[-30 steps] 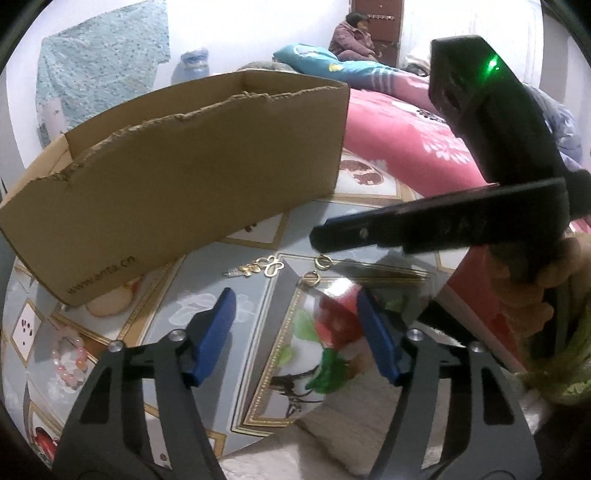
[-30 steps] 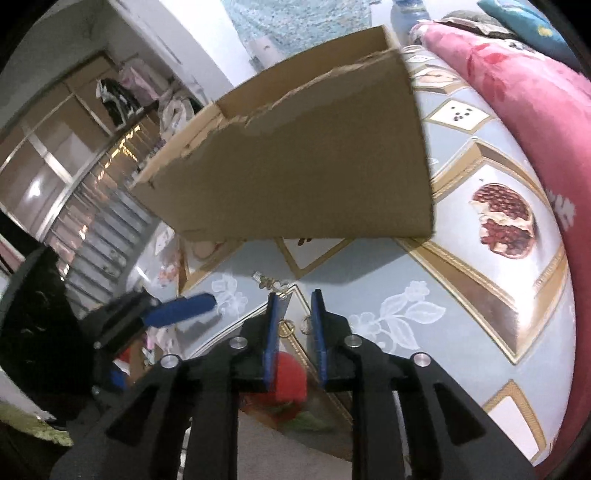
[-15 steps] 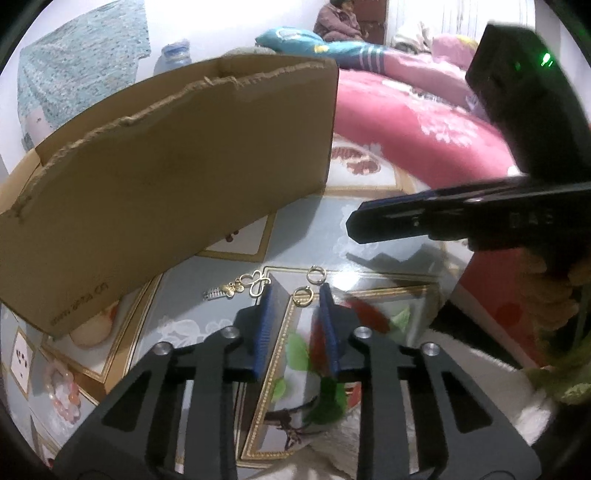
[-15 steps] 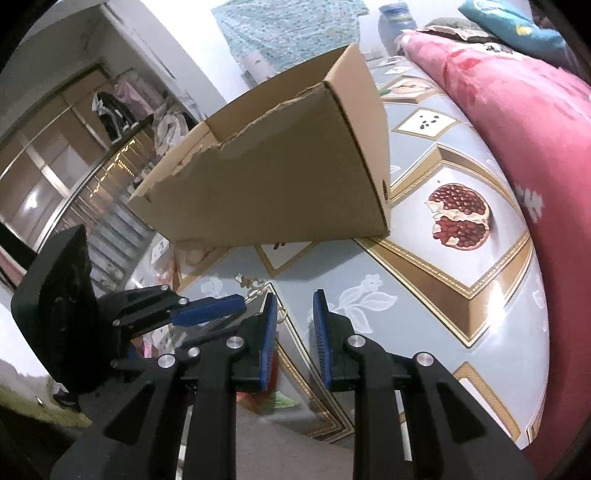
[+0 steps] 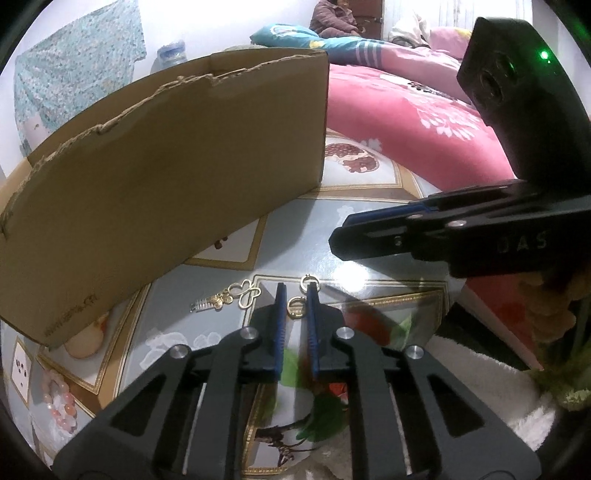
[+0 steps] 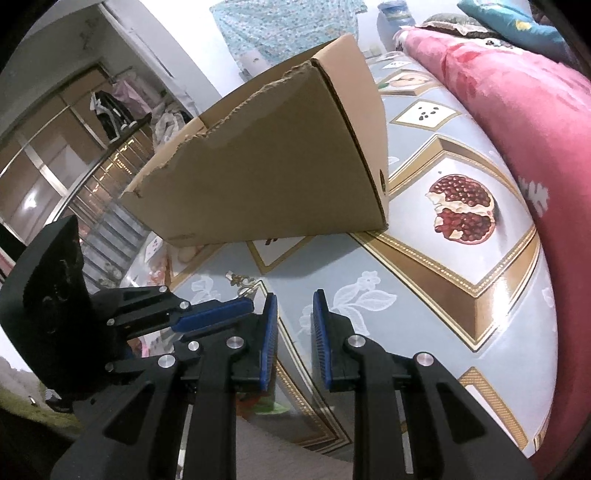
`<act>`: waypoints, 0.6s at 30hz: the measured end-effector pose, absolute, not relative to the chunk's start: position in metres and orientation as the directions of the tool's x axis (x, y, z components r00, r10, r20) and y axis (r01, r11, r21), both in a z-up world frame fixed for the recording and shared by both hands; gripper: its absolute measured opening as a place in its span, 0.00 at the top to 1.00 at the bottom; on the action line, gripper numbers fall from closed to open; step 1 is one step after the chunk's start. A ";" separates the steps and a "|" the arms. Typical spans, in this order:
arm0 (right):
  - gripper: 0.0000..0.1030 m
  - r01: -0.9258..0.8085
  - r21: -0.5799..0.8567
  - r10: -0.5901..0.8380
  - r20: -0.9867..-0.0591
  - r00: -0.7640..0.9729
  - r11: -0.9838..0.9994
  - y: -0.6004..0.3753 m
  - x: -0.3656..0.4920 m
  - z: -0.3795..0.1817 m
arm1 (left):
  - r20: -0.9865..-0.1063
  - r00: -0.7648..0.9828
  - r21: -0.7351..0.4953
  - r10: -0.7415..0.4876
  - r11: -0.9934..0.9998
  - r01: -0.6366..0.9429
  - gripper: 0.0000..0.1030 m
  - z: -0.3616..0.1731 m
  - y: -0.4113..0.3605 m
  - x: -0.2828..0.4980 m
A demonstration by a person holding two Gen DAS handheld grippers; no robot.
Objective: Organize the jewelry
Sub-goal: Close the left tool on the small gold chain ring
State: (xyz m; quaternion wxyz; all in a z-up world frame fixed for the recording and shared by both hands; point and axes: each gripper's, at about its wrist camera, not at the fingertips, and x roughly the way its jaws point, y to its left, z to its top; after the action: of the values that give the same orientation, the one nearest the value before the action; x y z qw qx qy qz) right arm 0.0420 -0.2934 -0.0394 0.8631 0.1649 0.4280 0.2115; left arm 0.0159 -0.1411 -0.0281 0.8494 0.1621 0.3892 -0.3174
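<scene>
A small gold ring lies on the patterned tabletop, between the blue pads of my left gripper. Its jaws are closing, and a thin gap still shows beside the ring. A second small ring lies just beyond the fingertips. To their left lies a gold clover-shaped piece. My right gripper hovers over the tabletop, slightly open with nothing between its pads. In the left wrist view it reaches in from the right. The left gripper shows beside it in the right wrist view.
A torn cardboard box stands close behind the jewelry. A pink bead bracelet lies at the near left. A pink quilt borders the table on the right. A person sits far back.
The left gripper's jaws have come together from wide apart to a narrow gap around the gold ring. The gripper moved in over it. The right gripper has stayed much as it was.
</scene>
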 end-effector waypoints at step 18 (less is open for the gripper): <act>0.80 -0.374 0.199 0.394 -0.722 0.569 0.906 -0.249 0.038 -0.032 | -0.756 0.507 -0.039 -0.414 0.802 0.596 0.91 -0.025 -0.107 0.023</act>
State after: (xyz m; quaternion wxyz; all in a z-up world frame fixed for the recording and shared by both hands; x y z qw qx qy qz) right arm 0.0379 -0.2489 -0.0318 0.8856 0.0120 0.4106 0.2166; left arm 0.0231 -0.1073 -0.0251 0.8604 0.1140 0.4007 -0.2935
